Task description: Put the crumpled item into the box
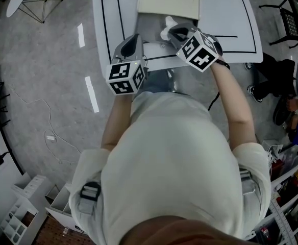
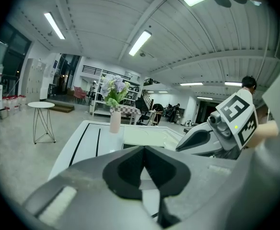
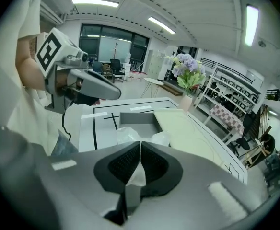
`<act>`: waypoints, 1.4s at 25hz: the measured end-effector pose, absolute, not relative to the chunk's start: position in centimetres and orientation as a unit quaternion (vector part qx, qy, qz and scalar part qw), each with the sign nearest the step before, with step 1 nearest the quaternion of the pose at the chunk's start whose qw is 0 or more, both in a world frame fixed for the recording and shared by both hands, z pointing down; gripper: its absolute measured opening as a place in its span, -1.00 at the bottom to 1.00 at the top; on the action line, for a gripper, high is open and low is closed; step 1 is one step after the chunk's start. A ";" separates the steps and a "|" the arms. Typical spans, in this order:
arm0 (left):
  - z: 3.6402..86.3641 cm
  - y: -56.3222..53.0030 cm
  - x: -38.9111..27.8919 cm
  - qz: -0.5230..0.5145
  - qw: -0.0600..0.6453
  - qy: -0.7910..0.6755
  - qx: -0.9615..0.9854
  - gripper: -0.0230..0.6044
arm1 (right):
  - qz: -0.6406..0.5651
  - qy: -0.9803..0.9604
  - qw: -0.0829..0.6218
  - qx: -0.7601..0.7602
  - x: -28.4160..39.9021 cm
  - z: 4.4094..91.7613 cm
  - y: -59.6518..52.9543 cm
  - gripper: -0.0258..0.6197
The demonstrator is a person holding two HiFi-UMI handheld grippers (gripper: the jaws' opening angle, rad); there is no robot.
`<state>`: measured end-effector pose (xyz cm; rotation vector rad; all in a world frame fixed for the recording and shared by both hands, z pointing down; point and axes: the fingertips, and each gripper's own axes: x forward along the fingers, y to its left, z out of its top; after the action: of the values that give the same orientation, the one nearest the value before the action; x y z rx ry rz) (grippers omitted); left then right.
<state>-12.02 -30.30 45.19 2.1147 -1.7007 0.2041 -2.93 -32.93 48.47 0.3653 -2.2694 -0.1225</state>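
The white table (image 1: 230, 14) with its black lines stood in a big open hall, with a vase of flowers (image 2: 114, 109) at its far end. On the left, my left claw (image 2: 144, 150) hung near the table's near edge. Its jaws were pressed together with nothing between them, and I judged it had no part in the job just then. In the middle lay the grey box (image 1: 151, 27), its cream lid (image 1: 168, 1) folded back flat and its inside bare as far as I could see. On the right, my right claw (image 3: 139, 152) was clamped on the crumpled item (image 3: 133, 174), a thin white wad. A fold of it was nipped between the pads and the rest bulged out past the tips. The wad hung over the near side of the box, at or just above the rim; I couldn't tell whether it touched. The pick-up looked done to me. What was left was to lower the wad inside and let go.
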 end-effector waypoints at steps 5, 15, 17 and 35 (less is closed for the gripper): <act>44.6 -28.7 -11.1 0.071 0.201 -0.609 0.764 -0.93 | -0.052 -0.905 0.383 0.179 -2.0 46.8 -31.6 -0.90; 44.1 -25.5 -9.3 0.070 0.193 -0.602 0.772 -0.93 | -0.029 -0.910 0.326 0.253 0.2 44.5 -28.3 -0.90; 44.0 -24.9 -9.0 0.070 0.191 -0.600 0.774 -0.93 | -0.019 -0.911 0.312 0.269 0.7 44.2 -27.8 -0.90; 43.7 -19.9 -6.4 0.070 0.185 -0.583 0.788 -0.93 | 0.042 -0.902 0.200 0.379 5.3 42.7 -21.0 -0.90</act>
<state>-6.35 -19.93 43.71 2.2214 -1.6436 0.1962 5.31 -21.02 42.67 1.0600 -2.5229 0.1184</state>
